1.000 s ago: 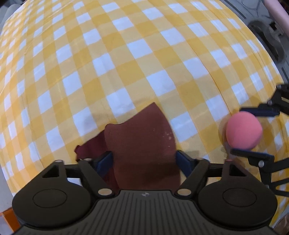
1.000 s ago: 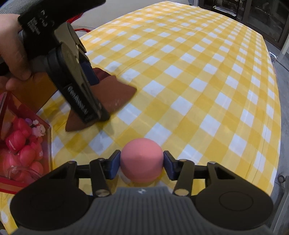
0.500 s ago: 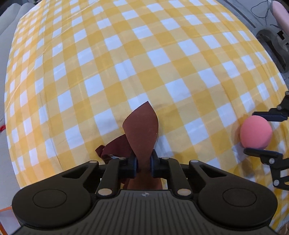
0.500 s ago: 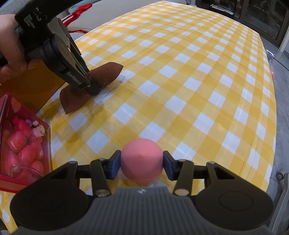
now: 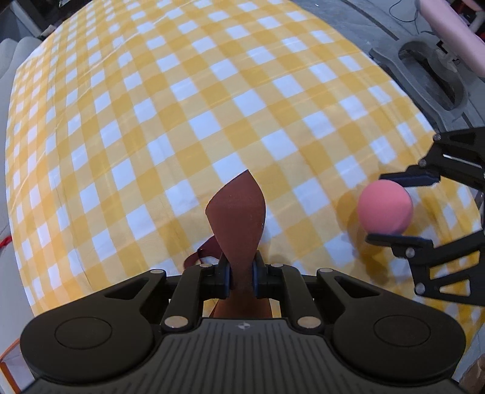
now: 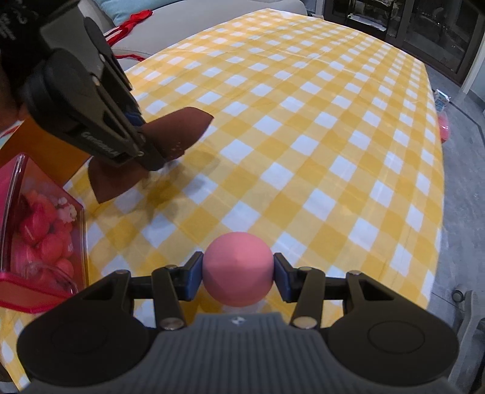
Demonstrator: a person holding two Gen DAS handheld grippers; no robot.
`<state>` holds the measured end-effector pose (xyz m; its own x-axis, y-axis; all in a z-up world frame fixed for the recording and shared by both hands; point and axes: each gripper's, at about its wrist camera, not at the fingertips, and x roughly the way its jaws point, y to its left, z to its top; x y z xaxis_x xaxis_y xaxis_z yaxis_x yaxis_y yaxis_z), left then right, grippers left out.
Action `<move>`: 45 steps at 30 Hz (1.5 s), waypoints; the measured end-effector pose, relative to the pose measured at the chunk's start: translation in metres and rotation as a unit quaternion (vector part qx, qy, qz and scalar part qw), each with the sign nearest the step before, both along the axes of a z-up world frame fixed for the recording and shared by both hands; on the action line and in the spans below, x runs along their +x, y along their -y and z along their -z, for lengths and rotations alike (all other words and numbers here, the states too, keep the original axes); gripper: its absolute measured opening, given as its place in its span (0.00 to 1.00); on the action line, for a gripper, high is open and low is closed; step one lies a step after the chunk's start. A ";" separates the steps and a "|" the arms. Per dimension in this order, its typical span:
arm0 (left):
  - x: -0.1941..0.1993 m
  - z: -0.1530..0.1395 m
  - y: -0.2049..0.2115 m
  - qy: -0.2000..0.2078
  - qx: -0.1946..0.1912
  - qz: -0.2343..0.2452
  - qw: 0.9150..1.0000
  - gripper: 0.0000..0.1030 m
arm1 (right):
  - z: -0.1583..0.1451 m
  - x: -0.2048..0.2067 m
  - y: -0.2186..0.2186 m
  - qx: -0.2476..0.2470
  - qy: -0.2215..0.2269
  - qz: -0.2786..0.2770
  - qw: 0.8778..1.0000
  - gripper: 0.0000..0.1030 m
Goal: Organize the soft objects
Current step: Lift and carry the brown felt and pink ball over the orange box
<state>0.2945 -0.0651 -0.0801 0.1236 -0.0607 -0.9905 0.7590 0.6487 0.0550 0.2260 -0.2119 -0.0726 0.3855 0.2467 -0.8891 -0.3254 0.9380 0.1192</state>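
Note:
My left gripper [image 5: 242,277] is shut on a dark brown piece of cloth [image 5: 238,218], which folds up between the pads and hangs above the yellow checked tablecloth [image 5: 182,121]. In the right wrist view the same cloth [image 6: 178,130] sticks out of the left gripper [image 6: 151,154] with a flap drooping below. My right gripper [image 6: 238,275] is shut on a pink foam ball [image 6: 238,274] and holds it just above the table. The ball also shows at the right of the left wrist view [image 5: 384,206].
A red clear box [image 6: 36,242] with several pink and red soft toys stands at the table's near left corner. An orange box [image 6: 45,145] sits behind it. A sofa with a red ribbon [image 6: 130,22] lies beyond the table's far edge.
My left gripper closed on the brown cloth and lifted it off the table. The right gripper kept its hold on the pink ball and barely moved.

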 end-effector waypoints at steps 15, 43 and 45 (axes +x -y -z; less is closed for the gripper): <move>-0.077 -0.071 0.005 0.031 -0.047 0.020 0.998 0.14 | -0.034 -0.045 0.019 -0.038 0.033 0.013 0.999 0.47; -0.236 -0.094 -0.111 0.002 -0.165 -0.070 0.984 0.14 | -0.069 -0.168 -0.019 -0.034 0.033 0.004 0.999 0.47; -0.242 -0.095 -0.125 0.003 -0.171 -0.081 0.982 0.14 | -0.071 -0.178 -0.029 -0.032 0.031 -0.002 0.999 0.47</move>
<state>0.0527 0.0604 0.0151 0.1655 -0.3689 -0.9146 0.6447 0.7422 -0.1827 0.0481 -0.1833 -0.0020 0.4395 0.1928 -0.8773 -0.3348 0.9415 0.0392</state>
